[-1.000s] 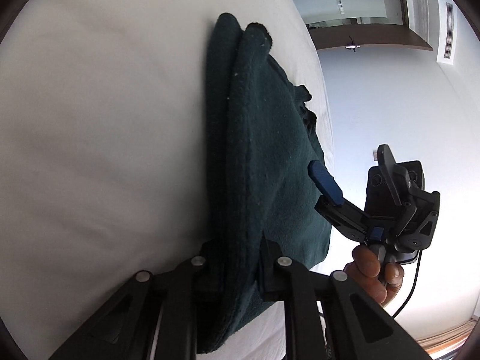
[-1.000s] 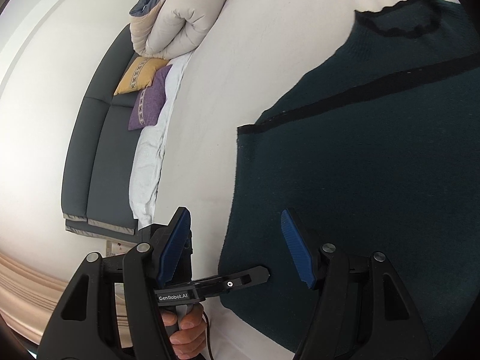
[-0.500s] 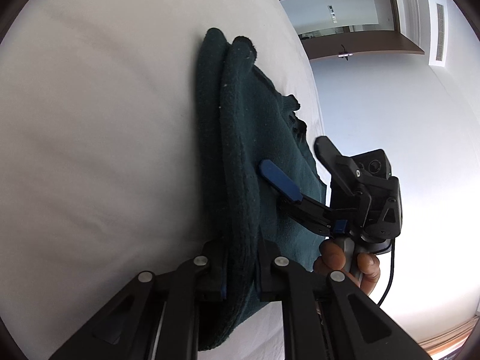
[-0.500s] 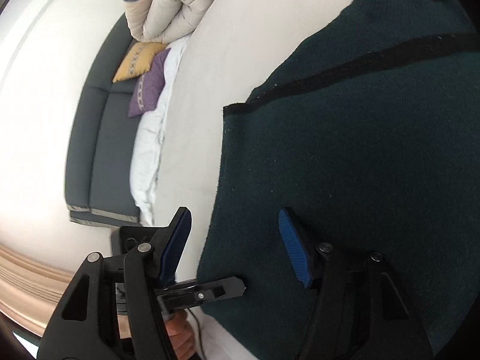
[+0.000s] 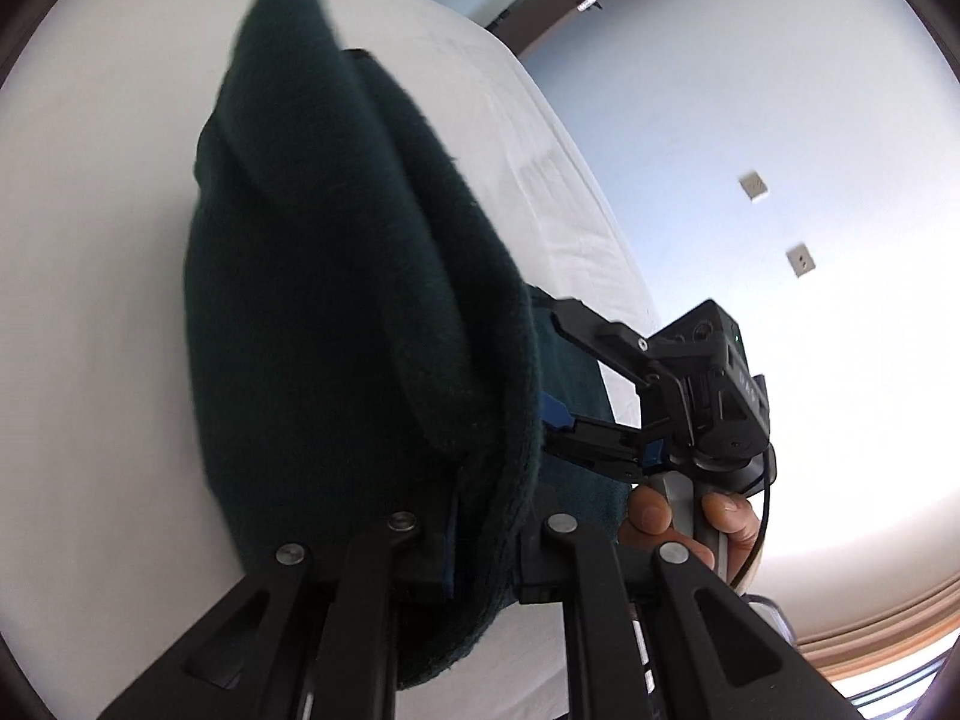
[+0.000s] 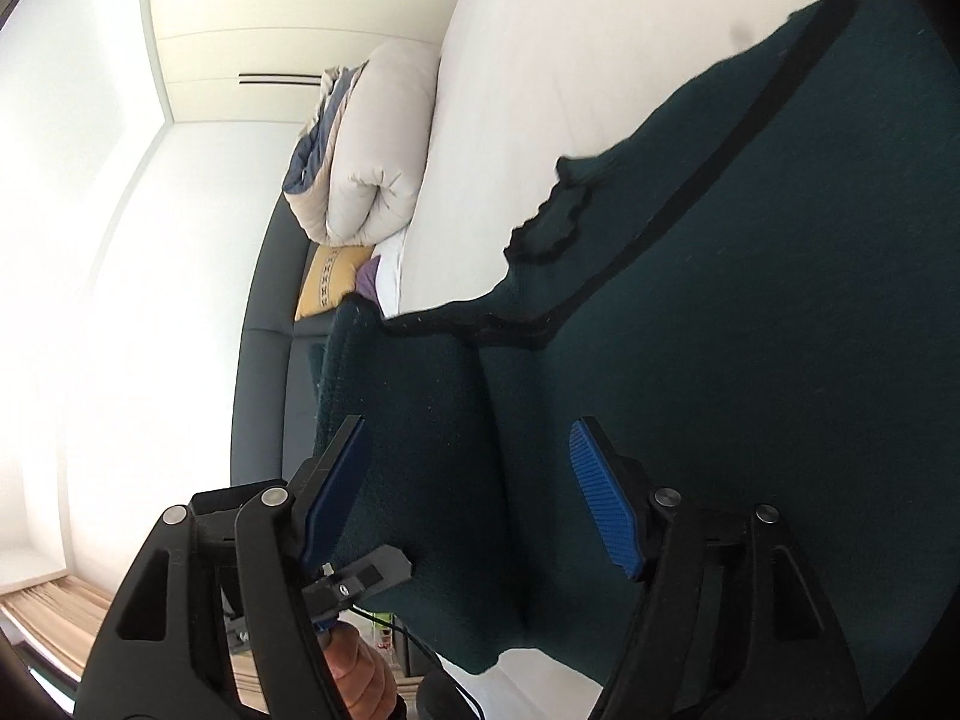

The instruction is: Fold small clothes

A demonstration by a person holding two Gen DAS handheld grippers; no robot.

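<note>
- The dark green knitted garment with black trim (image 6: 750, 300) lies on the white bed (image 5: 90, 240), near its edge, one side lifted.
- The left tool (image 5: 480, 528) pinches that raised fold.
- The right tool (image 6: 474, 492) is spread over the fabric.

My left tool (image 5: 474, 546) has lifted the garment's (image 5: 336, 312) edge toward twelve o'clock off the bed (image 5: 90, 240); my right tool (image 6: 474, 492) has pushed in, straddling the raised fold.
</note>
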